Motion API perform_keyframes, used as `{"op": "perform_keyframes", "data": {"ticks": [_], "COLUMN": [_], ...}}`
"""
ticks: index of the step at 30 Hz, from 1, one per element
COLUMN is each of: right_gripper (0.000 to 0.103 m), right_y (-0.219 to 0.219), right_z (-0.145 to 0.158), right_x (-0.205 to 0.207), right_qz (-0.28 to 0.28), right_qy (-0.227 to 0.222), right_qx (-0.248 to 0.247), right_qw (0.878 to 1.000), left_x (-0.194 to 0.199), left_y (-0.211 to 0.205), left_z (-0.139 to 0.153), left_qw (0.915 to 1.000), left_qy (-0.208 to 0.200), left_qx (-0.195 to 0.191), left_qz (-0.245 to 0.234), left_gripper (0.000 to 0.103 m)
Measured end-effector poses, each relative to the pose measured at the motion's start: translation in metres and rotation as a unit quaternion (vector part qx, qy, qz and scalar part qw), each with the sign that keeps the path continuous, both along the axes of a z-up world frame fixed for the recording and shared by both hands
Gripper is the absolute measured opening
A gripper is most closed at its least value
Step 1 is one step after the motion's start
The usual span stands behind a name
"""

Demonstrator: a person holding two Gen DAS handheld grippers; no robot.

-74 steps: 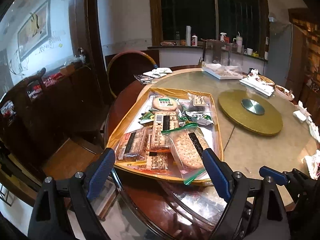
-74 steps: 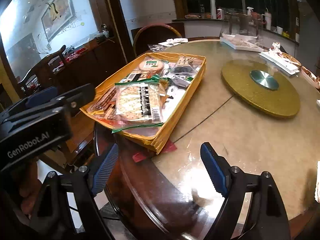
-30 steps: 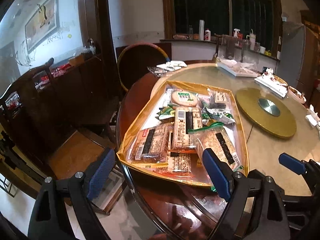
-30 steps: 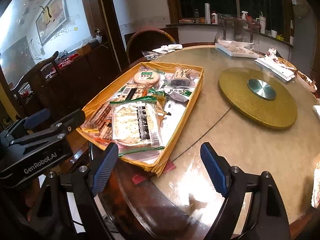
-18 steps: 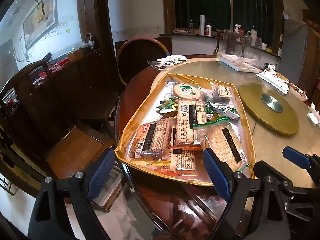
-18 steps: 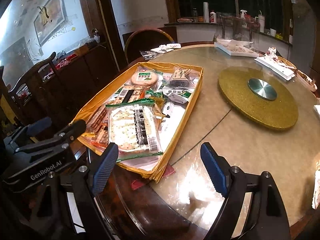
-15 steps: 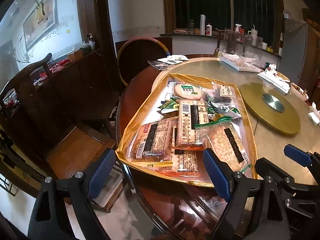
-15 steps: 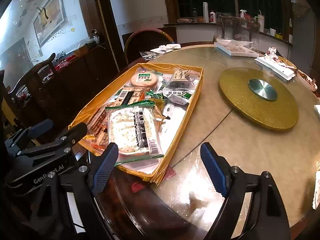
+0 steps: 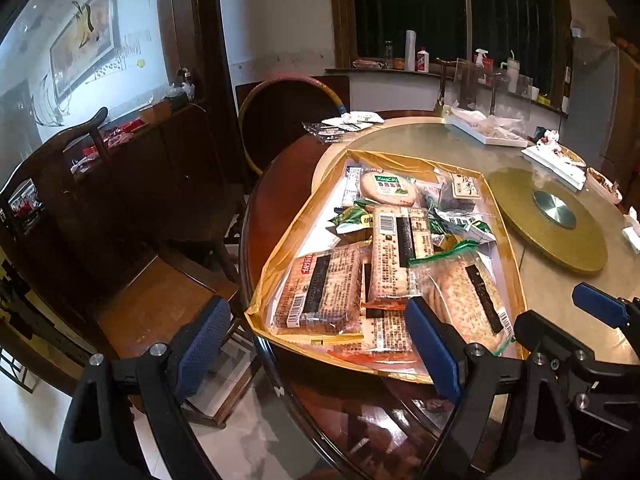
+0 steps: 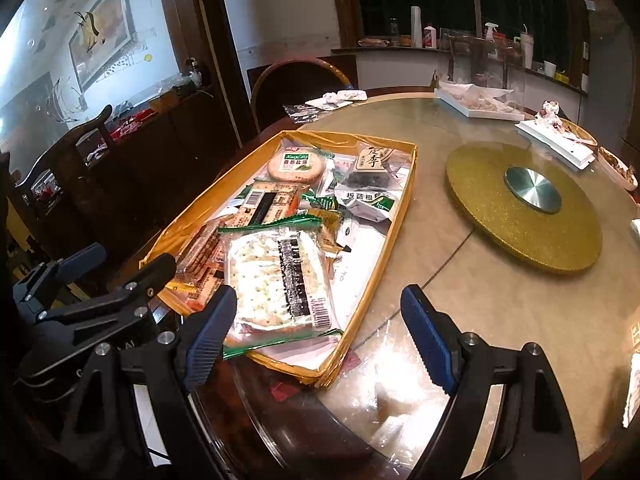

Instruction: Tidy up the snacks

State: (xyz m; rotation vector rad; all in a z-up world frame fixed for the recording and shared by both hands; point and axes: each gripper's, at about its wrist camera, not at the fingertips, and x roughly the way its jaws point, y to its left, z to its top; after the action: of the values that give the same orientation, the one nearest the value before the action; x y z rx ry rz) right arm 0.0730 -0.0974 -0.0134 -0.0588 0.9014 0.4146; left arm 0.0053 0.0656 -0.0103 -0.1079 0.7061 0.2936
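- A shallow yellow tray (image 10: 394, 236) sits at the near edge of the round surface (image 10: 500, 296), heaped with wrapped snacks.
- A clear, green-edged cracker pack (image 10: 280, 284) with a black label strip lies flat on top at the tray's near end.
- A brown biscuit pack (image 9: 320, 292) lies beside it, barcode up.
- A long pack (image 9: 400, 256) with a barcode runs along the middle.
- A round biscuit (image 10: 296, 166) with a green label lies at the far end, beside a dark packet (image 10: 368, 172) with Chinese characters.
- Small green sachets (image 10: 326, 202) are scattered between.
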Motion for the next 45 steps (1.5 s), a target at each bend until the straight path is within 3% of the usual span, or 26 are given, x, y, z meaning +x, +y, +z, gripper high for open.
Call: {"op": "perform_keyframes", "data": {"ticks": [45], "right_gripper": [0.084], "right_y": [0.007], "right_z": [0.004], "right_x": [-0.005], "right_qz": [0.005], "right_qy": [-0.006], "right_qx": [0.014], "right_qw": [1.000], "left_x": [0.000], "left_y": [0.014], "left_z": [-0.003], "left_qw": [0.9999], "left_qy": [0.011], "left_qx": [-0.002], "left_qz": [0.002], "left_gripper": [0.089]}}
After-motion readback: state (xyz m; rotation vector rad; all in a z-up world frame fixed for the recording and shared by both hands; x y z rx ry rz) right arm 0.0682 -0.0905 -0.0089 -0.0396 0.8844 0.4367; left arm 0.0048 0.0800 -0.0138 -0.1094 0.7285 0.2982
